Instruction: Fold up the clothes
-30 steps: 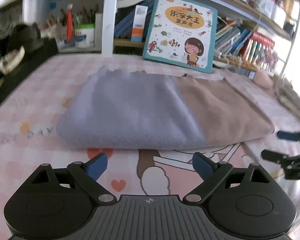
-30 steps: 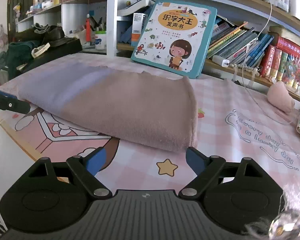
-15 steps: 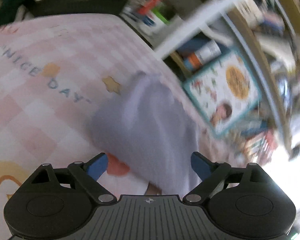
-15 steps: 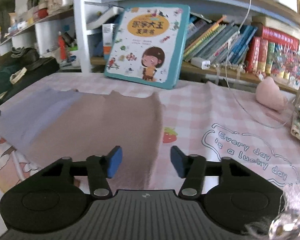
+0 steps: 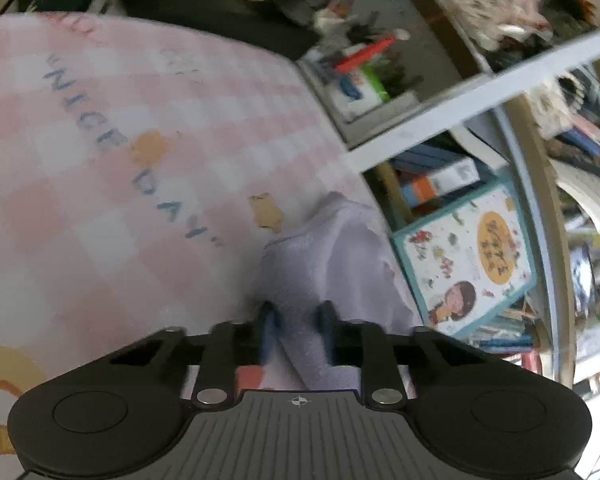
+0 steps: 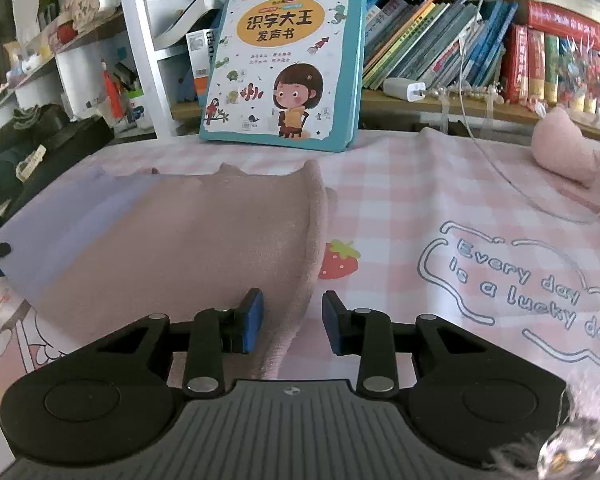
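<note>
One folded garment (image 6: 188,236), two-tone — lavender on its left part, dusty pink on the right — soft fleecy knit, lying flat on a pink-and-white checked cloth (image 6: 420,200) with cartoon prints: one strawberry (image 6: 339,260) just beside the pink edge, and a speech-bubble outline with the words "Every day is a lucky day" (image 6: 516,280) further right. Two grippers, black plastic frames with blue pads. Right gripper (image 6: 288,322) sits low at the garment's near right corner, pads parted with the folded pink edge running between them; the left pad looks to be on the fabric, the right pad stands off it over the cloth, so it is not clamped. Left gripper (image 5: 296,334) has its jaws drawn close around a ridge of the lavender fabric (image 5: 332,264), pinching it; that view is motion-blurred and tilted. One big picture book (image 6: 284,60), teal hard cover with a cartoon girl and a yellow oval title, leans upright against the shelf behind the garment. One pink plush toy (image 6: 562,152) lies at the far right of the cloth, shown only by the right wrist view, as are the row of book spines (image 6: 440,48), a white charger plug (image 6: 404,90) and a thin clear cable (image 6: 484,128). Only the left wrist view shows the "NICE DAY" lettering (image 5: 124,152) and two orange star prints (image 5: 266,214) on the cloth's left side.
</note>
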Tool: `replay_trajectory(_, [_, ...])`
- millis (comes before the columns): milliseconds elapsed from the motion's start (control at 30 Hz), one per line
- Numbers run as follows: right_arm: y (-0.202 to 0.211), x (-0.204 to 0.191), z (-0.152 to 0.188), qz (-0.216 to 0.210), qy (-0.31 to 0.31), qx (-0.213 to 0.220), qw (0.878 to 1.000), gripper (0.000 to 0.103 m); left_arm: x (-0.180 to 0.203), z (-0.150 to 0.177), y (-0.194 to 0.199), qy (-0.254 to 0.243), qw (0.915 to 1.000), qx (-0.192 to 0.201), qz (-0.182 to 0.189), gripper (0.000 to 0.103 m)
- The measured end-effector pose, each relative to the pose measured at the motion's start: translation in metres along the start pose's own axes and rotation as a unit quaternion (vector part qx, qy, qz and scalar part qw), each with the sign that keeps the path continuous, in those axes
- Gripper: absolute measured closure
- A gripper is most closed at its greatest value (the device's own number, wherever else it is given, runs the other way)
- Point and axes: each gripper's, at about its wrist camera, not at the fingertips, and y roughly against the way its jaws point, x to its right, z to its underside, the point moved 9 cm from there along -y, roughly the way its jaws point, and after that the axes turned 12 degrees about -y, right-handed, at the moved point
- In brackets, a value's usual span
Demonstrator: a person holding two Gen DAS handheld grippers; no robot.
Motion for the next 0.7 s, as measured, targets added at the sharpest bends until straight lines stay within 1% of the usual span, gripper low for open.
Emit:
replay_trajectory(33, [0.0, 0.001, 0.0, -0.002, -0.002, -0.001, 1.0, 0.072, 0.014, -0.003, 0.004, -0.045, 0.9989, 0.013, 0.0, 0.088])
replay_trajectory(67, [0.0, 0.001, 0.0, -0.003, -0.005, -0.001, 1.0, 0.072, 0.03, -0.005, 0.009, -0.098, 0.9948, 0.026, 0.001, 0.088])
replay_trajectory(100, [0.0, 0.001, 0.0, -0.004, -0.006, -0.001, 1.0, 0.072, 0.046, -0.007, 0.012, -0.143, 0.9891, 0.035, 0.004, 0.088])
replay_trajectory(133, [0.0, 0.001, 0.0, -0.004, -0.006, -0.001, 1.0, 0.072, 0.057, -0.007, 0.013, -0.174, 0.984, 0.037, 0.009, 0.088])
replay_trajectory(167, [-0.001, 0.0, 0.0, -0.003, -0.005, -0.001, 1.0, 0.072, 0.064, -0.007, 0.013, -0.192, 0.9806, 0.037, 0.009, 0.08])
replay_trajectory(200, [-0.001, 0.0, 0.0, -0.003, -0.005, 0.0, 1.0, 0.072, 0.065, -0.008, 0.01, -0.195, 0.9802, 0.034, 0.005, 0.075])
replay_trajectory(233, [-0.001, 0.0, 0.0, -0.003, -0.004, 0.0, 1.0, 0.072, 0.063, -0.008, 0.006, -0.184, 0.9825, 0.028, 0.002, 0.067])
replay_trajectory(267, [-0.001, -0.001, 0.0, -0.002, -0.003, 0.0, 1.0, 0.072, 0.055, -0.008, 0.001, -0.157, 0.9875, 0.019, 0.001, 0.059])
replay_trajectory(333, [-0.001, 0.0, 0.0, -0.003, -0.003, 0.001, 1.0, 0.072, 0.04, -0.007, -0.009, -0.1, 0.9949, 0.002, 0.003, 0.046])
replay_trajectory(367, [-0.001, 0.0, 0.0, -0.003, -0.004, 0.001, 1.0, 0.072, 0.032, -0.005, -0.012, -0.07, 0.9975, -0.006, 0.009, 0.043])
replay_trajectory(400, [-0.001, 0.0, 0.001, -0.004, -0.005, 0.001, 1.0, 0.072, 0.025, -0.003, -0.016, -0.045, 0.9988, -0.013, 0.014, 0.039])
replay_trajectory(433, [-0.001, 0.001, 0.001, -0.005, -0.006, 0.001, 1.0, 0.072, 0.019, -0.002, -0.019, -0.027, 0.9993, -0.017, 0.019, 0.029])
replay_trajectory(467, [-0.002, 0.001, 0.0, -0.006, -0.005, 0.0, 1.0, 0.072, 0.014, -0.003, -0.022, -0.01, 0.9995, -0.017, 0.024, 0.026])
replay_trajectory(533, [-0.002, 0.001, 0.0, -0.007, -0.004, 0.0, 1.0, 0.072, 0.008, -0.006, -0.025, 0.01, 0.9996, -0.01, 0.025, 0.026])
replay_trajectory(600, [-0.002, 0.001, 0.0, -0.008, -0.004, 0.0, 1.0, 0.072, 0.006, -0.01, -0.029, 0.015, 0.9997, -0.005, 0.018, 0.026])
replay_trajectory(667, [-0.002, 0.0, 0.001, -0.011, -0.007, 0.0, 1.0, 0.072, 0.005, -0.011, -0.034, 0.014, 0.9999, -0.004, 0.009, 0.032])
replay_trajectory(700, [-0.002, 0.0, 0.001, -0.012, -0.008, 0.001, 1.0, 0.072, 0.004, -0.011, -0.037, 0.013, 0.9999, -0.005, 0.003, 0.038])
